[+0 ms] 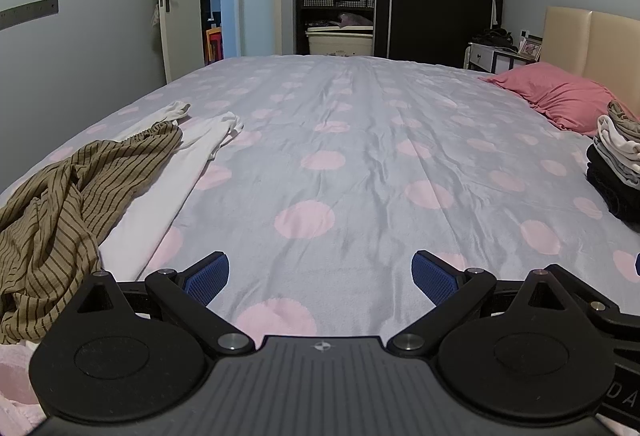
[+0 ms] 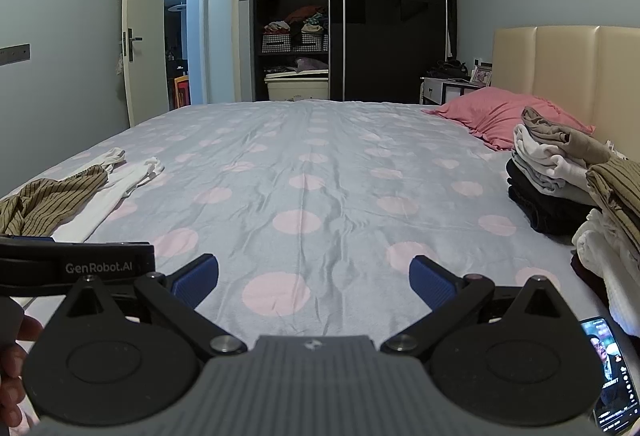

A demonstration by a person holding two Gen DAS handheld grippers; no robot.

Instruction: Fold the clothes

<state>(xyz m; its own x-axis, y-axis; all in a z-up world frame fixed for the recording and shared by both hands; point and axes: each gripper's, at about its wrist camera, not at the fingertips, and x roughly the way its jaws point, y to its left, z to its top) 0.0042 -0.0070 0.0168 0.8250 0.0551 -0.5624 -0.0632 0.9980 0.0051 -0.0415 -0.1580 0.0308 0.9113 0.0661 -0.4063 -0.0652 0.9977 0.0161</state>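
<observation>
— Across the bed, what is laid out?

— A wide bedsheet (image 1: 360, 140) in pale grey-blue cotton, printed with soft pink dots and lightly creased, is spread flat. At its left edge a brown striped garment (image 1: 52, 204) is heaped in loose, crumpled folds, partly on top of a white garment (image 1: 168, 192) that is stretched long and smooth, with bunched ends.

— And the folded things?

— On the right side of the bed, near a pink ruffled pillow (image 2: 496, 116) and a padded cream headboard (image 2: 568, 76), a folded stack (image 2: 552, 172) is seen: dark cloth at the bottom, then grey and white layers, with tan cloth on top. A second, nearer pile (image 2: 612, 212) is topped by brown striped fabric. A lit phone (image 2: 612, 376) lies at the lower right corner.

— How are the tongs held?

— The left gripper (image 1: 320, 276) is held low over bare sheet, its blue ribbed pads (image 1: 208, 276) spread wide apart with nothing between them. The right gripper (image 2: 314, 282) is likewise splayed and empty (its pads (image 2: 432, 282) show the same ridged blue rubber). Part of a hand (image 2: 16, 364) is glimpsed at the left edge of the right wrist view, beside the black body of the other tool.

— Behind the bed?

— A dark wardrobe (image 2: 360, 8) stands open, its shelves filled with rumpled clothes and checked boxes.
</observation>
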